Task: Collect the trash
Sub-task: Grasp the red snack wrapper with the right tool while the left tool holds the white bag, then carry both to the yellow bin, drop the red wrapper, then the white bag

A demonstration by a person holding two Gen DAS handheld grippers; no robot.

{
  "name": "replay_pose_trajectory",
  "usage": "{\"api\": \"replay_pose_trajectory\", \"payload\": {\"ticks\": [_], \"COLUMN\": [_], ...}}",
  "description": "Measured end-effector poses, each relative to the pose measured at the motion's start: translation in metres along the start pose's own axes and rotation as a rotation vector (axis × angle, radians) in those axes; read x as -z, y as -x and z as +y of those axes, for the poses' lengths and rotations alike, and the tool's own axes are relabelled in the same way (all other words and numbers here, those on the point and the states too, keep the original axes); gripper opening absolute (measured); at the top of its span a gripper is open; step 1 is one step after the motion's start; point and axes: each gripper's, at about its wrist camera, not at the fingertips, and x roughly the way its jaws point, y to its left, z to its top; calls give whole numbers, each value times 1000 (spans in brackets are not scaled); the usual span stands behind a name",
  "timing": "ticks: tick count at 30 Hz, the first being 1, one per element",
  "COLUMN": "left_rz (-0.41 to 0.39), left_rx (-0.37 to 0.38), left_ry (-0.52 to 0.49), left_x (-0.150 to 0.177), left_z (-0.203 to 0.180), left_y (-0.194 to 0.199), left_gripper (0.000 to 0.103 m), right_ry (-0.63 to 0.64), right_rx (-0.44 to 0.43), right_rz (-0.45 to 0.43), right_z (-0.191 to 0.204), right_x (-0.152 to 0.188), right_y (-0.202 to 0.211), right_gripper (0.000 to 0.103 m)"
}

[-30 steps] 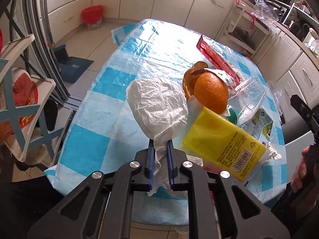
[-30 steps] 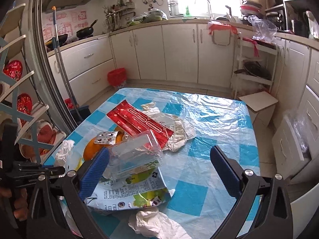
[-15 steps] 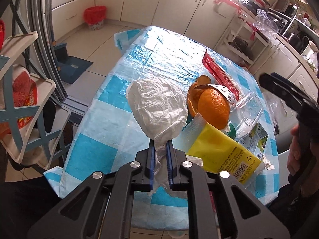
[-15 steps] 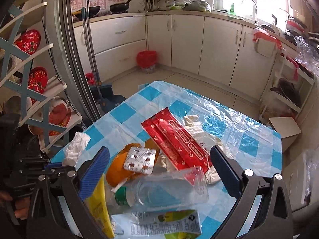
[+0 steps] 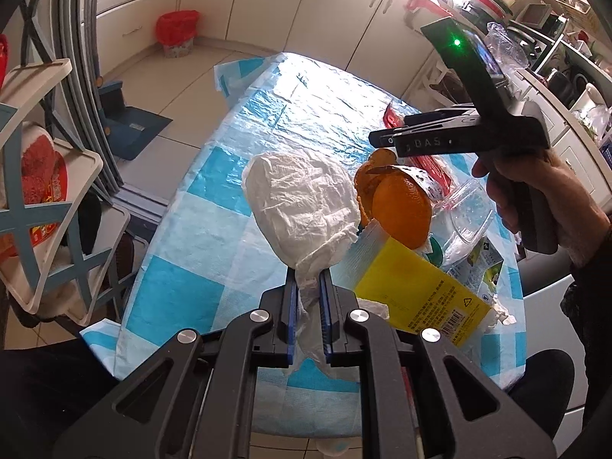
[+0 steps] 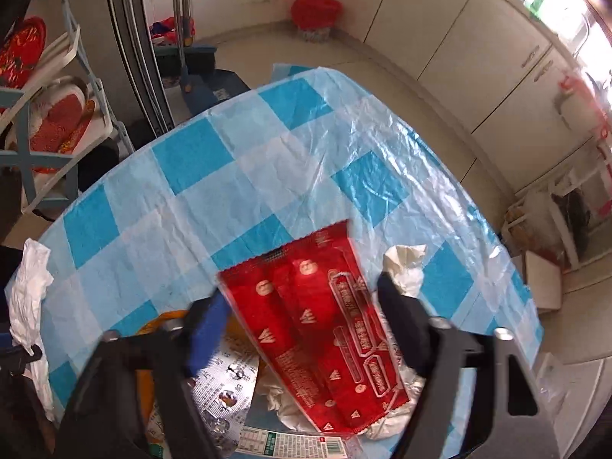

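My left gripper (image 5: 308,290) is shut on the neck of a crumpled white tissue (image 5: 302,206), held up above the near edge of the checked table (image 5: 244,145). Beside it lie an orange (image 5: 401,206) with peel, a yellow packet (image 5: 417,294) and a clear plastic bottle (image 5: 466,214). My right gripper (image 6: 302,306) points steeply down over a red wrapper (image 6: 317,329). Its jaws are closing, with the wrapper lying between them and the pads not pressing on it. In the left wrist view the right gripper (image 5: 388,130) hovers above the orange, held in a hand.
A silver blister pack (image 6: 225,394) and crumpled white paper (image 6: 405,267) flank the red wrapper. A red-lined bin (image 6: 315,11) stands on the floor by the cabinets. A shelf rack (image 5: 38,191) is left of the table. Blue-and-white cloth (image 6: 191,199) lies bare at the far side.
The right gripper has swung across the table and tipped down over the red wrapper, its jaws narrowing. The left gripper still holds the tissue in much the same place.
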Motion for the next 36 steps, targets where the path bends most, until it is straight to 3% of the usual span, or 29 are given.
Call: {"api": "replay_pose_trajectory", "payload": {"ticks": [1,2,5,11,16,20,25,30,36], "left_rz": [-1,-3,-9,-20,-47,-89,-151,-179,-182], "left_rx": [4,8,18,22,26,44,82,122,192], "left_ry": [2,3,3,-2,-10,-34,-81,-144,-216], "left_x": [0,-1,-2,0,0,1,4,10,16], "left_z": [1,1,2,0,-2,-9,-25,-49,-88], "left_y": [0,1,3,6,11,19,29,36,43], "left_gripper": [10,10,10,10,10,10,10,10,10], "right_ry": [-38,-67,-108,-205,-326,-420,-523,-602,-697], "right_rx": [-51,-86,-104,-136,-168,-183,-158,-87,26], "right_rz": [9,2,-46,-171,-387,-561,-710,-770,-737], "right_z": [-6,-10,-16,-31,-58,-78,-96,-110,-126], "right_x": [0,1,9,29,48,77,133,191,256], "right_y": [-1,0,11,49,104,149,200,238,251], "right_gripper": [21,10,3,1,1,1,1,1,1]}}
